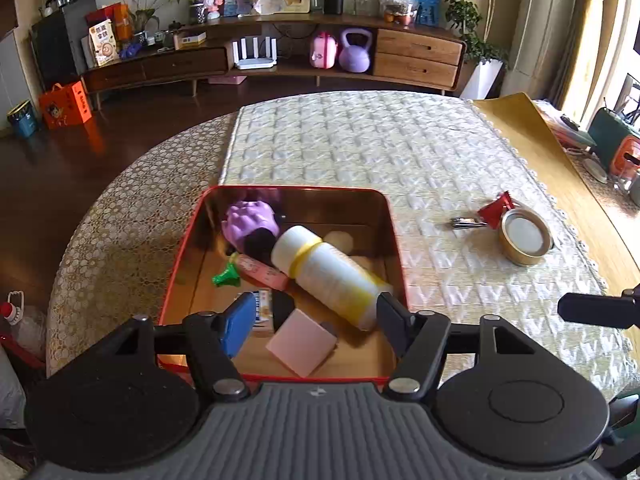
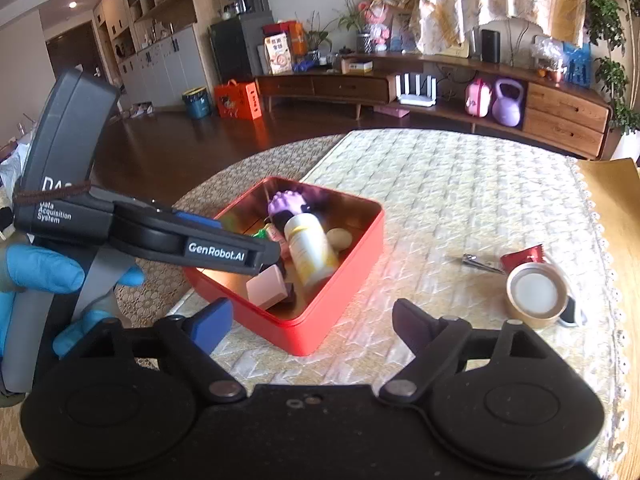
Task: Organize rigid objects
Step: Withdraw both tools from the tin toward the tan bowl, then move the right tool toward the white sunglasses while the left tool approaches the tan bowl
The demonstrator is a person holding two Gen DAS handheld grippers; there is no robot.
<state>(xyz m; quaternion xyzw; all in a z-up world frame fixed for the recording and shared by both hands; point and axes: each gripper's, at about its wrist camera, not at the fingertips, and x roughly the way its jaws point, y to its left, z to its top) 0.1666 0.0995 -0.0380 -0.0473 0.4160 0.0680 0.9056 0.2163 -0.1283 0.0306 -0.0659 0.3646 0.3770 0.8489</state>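
Note:
A red tin [image 1: 394, 240] with a gold inside sits on the quilted table cover. It holds a white and yellow bottle [image 1: 328, 272], a purple toy [image 1: 248, 220], a pink tube with a green cap [image 1: 264, 274], a pink block [image 1: 300, 344] and a small carton. My left gripper [image 1: 316, 316] hangs open over the tin's near end, nothing between its fingers. My right gripper [image 2: 312, 316] is open too, empty, just off the tin's [image 2: 340, 280] near corner. A nail clipper [image 2: 478, 262], a red packet [image 2: 524, 256] and a round gold can [image 2: 538, 294] lie to the right.
A hand in a blue glove [image 2: 40, 268] holds the left gripper [image 2: 256, 248] over the tin's left side. The lace table edge [image 2: 608, 264] runs along the right. A wooden sideboard [image 1: 416, 54] stands far behind, across dark floor.

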